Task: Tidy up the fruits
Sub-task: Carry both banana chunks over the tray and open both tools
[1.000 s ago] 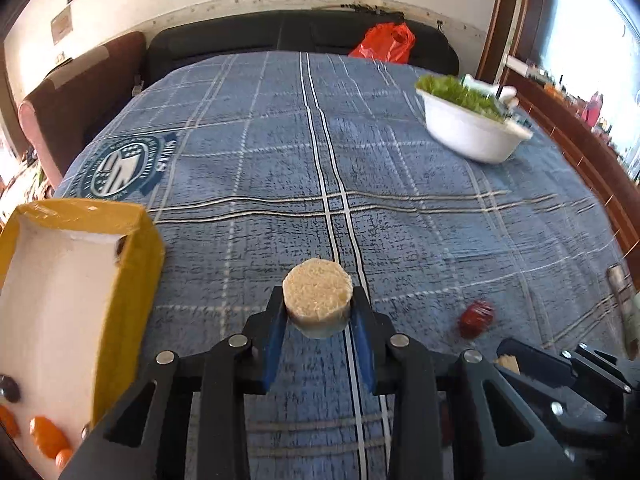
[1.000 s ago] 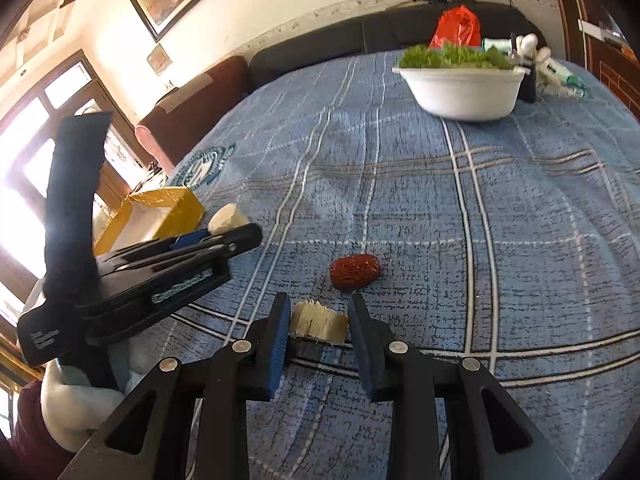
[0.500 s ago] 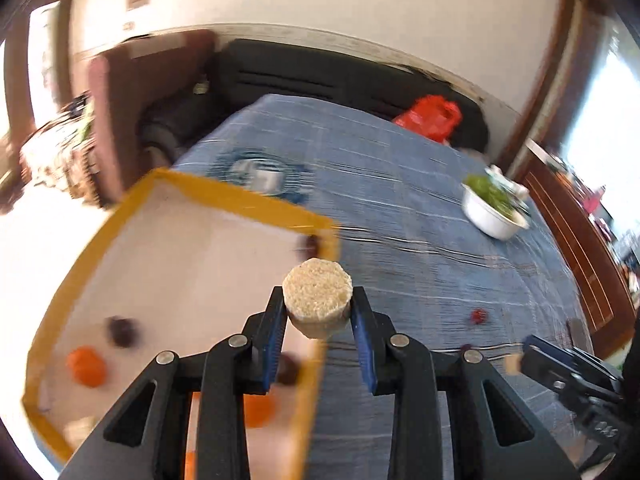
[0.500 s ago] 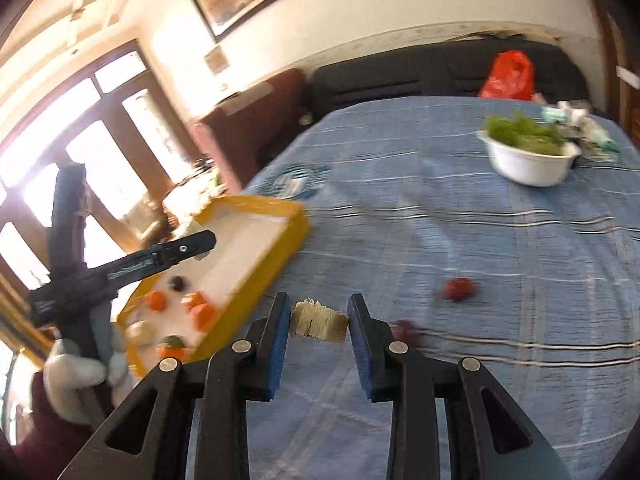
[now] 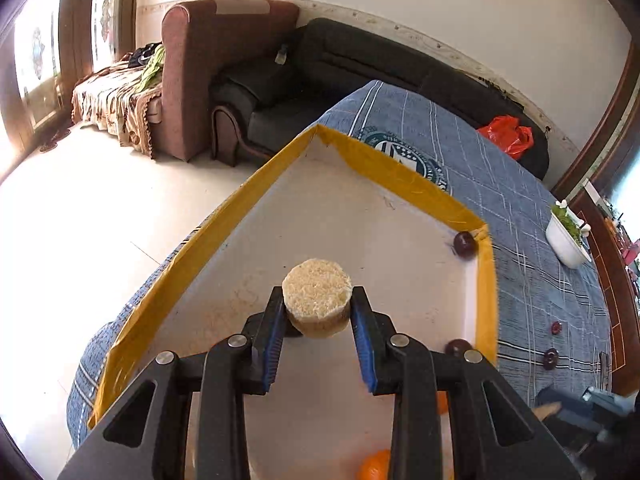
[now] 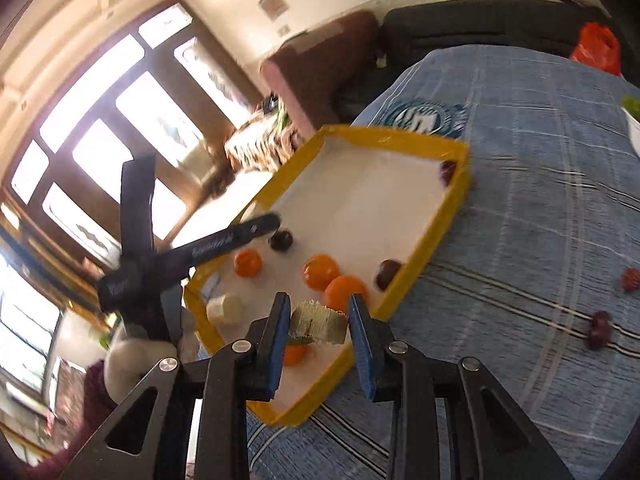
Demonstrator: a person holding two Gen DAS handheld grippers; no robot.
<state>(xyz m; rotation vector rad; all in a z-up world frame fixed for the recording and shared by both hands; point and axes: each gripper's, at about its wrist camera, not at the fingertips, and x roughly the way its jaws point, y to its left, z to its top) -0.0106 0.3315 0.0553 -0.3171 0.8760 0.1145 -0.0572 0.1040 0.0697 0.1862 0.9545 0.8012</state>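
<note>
My left gripper (image 5: 318,312) is shut on a round pale sugarcane piece (image 5: 317,295), held above the white floor of the yellow-rimmed tray (image 5: 384,168). My right gripper (image 6: 319,322) is shut on a small fibrous sugarcane chunk (image 6: 318,322), over the tray's (image 6: 448,216) near corner. Inside the tray lie several oranges (image 6: 320,271), dark plums (image 6: 281,239) and another pale cane piece (image 6: 224,309). The left gripper's arm (image 6: 224,240) shows at the tray's left side in the right wrist view.
Dark red fruits (image 6: 598,330) lie on the blue plaid cloth (image 6: 540,200) right of the tray. A white bowl of greens (image 5: 566,236) stands far right, a red bag (image 5: 506,136) at the far edge. The tray sits by the table's left edge, above the floor (image 5: 80,220).
Both grippers have swung left from the open cloth to over the yellow tray, each still gripping its cane piece. The red fruits have fallen behind to the right.
</note>
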